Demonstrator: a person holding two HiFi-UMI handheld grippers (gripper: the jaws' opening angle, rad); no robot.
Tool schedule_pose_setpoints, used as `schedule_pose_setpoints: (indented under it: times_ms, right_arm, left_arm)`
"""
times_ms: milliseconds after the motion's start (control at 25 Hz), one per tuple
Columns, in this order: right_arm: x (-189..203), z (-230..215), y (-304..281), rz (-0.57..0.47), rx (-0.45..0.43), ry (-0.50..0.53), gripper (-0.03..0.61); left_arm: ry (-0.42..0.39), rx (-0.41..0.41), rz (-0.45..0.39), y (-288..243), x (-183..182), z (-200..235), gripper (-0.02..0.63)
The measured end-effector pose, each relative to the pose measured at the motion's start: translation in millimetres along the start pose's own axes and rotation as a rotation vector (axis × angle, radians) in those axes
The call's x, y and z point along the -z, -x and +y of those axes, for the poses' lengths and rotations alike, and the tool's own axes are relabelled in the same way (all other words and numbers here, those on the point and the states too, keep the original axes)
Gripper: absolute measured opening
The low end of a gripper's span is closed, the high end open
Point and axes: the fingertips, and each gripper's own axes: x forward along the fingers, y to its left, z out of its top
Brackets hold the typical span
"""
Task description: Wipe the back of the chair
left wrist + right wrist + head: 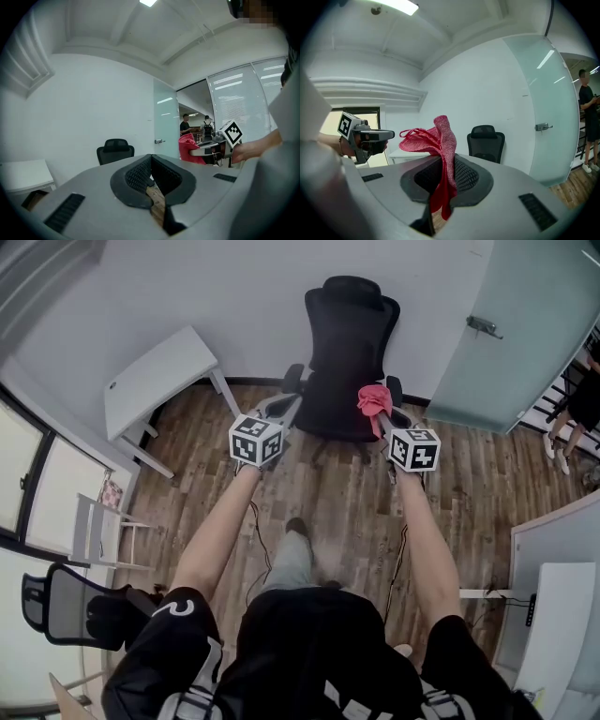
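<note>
I can read no words or numbers. Black-and-white square codes mark the cube of the left gripper at ten o'clock and of the right gripper at two. White print on the shirt at six is illegible.

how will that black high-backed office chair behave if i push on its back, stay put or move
The black high-backed office chair stands alone on the smooth wooden floor, so a firm push would probably slide or turn it. Its tall backrest may tilt back too. The red knitted cloth in the right gripper droops, so it likely adds no stiffness.
</note>
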Motion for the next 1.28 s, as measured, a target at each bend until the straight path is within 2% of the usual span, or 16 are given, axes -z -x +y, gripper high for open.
schedule_pose_setpoints:
  times_ms: [320,480,800,1040,1280]
  right_arm:
    - [-20,-21,-138,0.034,-0.025,0.023,0.069]
    - [-39,-27,-218,0.041,-0.022,0.030,0.069]
    - [-53,-44,-353,0.070,-0.003,0.010,0.069]
    - [-60,-58,-416,0.070,0.024,0.001,0.071]
    - [-61,-86,-468,0.094,0.033,0.004,0.071]
  left_arm:
    - [0.026,-0.005,0.004,-69,11,116,0.025]
    - [0.035,0.014,0.019,-107,11,180,0.025]
    - [0.043,0.053,0.048,-177,14,298,0.025]
    - [0.063,0.055,0.035,-214,11,359,0.025]
    - [0.091,0.068,0.051,-257,22,397,0.025]
